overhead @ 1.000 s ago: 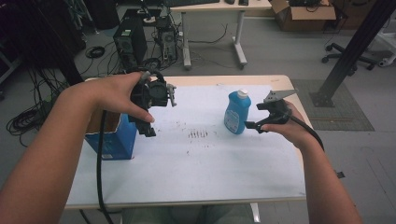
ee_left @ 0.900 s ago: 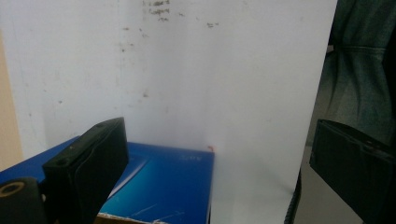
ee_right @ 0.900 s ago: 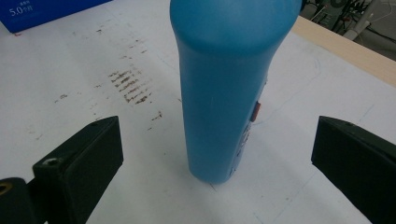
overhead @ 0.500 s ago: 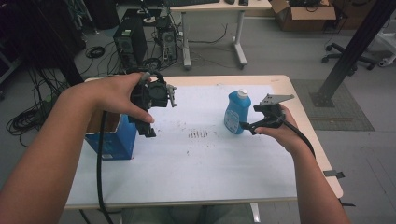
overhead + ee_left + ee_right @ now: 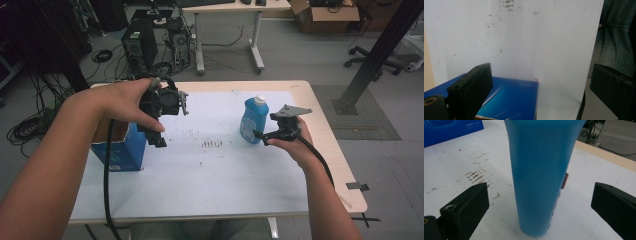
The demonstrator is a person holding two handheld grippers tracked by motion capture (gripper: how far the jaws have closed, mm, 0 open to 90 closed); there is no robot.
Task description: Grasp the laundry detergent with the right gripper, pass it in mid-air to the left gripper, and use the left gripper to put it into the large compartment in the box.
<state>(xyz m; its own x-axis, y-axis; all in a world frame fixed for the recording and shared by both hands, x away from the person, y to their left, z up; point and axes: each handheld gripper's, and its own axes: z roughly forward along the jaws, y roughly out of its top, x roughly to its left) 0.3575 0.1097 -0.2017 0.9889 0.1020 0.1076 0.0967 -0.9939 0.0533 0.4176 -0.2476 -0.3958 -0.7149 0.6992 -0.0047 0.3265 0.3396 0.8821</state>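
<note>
High view: the left hand-held gripper (image 5: 161,112) is held above the surface (image 5: 210,190) at about 10 o'clock, over the near corner of a blue box (image 5: 120,150); the hand hides most of its body, and the box's contents cannot be made out past the arm. In the left gripper view its jaws stand wide apart with nothing between them, the box lid (image 5: 511,100) below, cut off by the bottom edge. The right hand-held gripper (image 5: 262,136) lies low at 3 o'clock, just beside a blue bottle (image 5: 253,120) with a white cap, which stands upright on the white sheet (image 5: 225,165). In the right gripper view the bottle (image 5: 541,177) rises between widely parted jaws, touching neither; its top is cut off by the frame, and a small red mark on its far side is unreadable. Brown smudges (image 5: 212,144) mark the sheet's centre. Open room lies across the near half of the surface, toward 6 o'clock; the bare wooden rim shows along the right and far edges.
</note>
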